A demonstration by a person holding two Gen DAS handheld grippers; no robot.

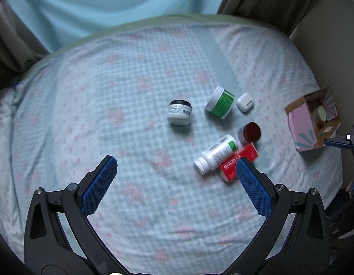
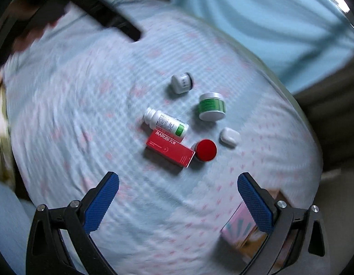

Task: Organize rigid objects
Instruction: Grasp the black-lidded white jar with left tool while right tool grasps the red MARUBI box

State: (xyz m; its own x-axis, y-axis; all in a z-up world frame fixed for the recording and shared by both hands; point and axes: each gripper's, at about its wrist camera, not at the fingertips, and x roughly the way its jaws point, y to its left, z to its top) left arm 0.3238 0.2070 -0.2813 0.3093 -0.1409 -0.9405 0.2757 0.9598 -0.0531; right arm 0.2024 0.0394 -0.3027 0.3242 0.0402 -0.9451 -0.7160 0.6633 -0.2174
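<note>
Several small items lie on the bed: a white jar with a black lid (image 1: pixel 179 112) (image 2: pixel 182 83), a green-labelled jar (image 1: pixel 220 102) (image 2: pixel 211 106), a white earbud case (image 1: pixel 245 103) (image 2: pixel 230 136), a red-lidded jar (image 1: pixel 250 133) (image 2: pixel 205 150), a white bottle (image 1: pixel 215 154) (image 2: pixel 166 122) on its side, and a red box (image 1: pixel 237 161) (image 2: pixel 170 150). My left gripper (image 1: pixel 176 163) is open and empty above the sheet, its right finger overlapping the red box in view. My right gripper (image 2: pixel 178 180) is open and empty, short of the red box.
A pink cardboard box (image 1: pixel 313 120) stands open at the bed's right edge with round items inside; it also shows behind my right finger (image 2: pixel 242 229). Curtains (image 1: pixel 96 2) hang beyond the bed. The other gripper's dark body (image 2: pixel 103 16) shows at upper left.
</note>
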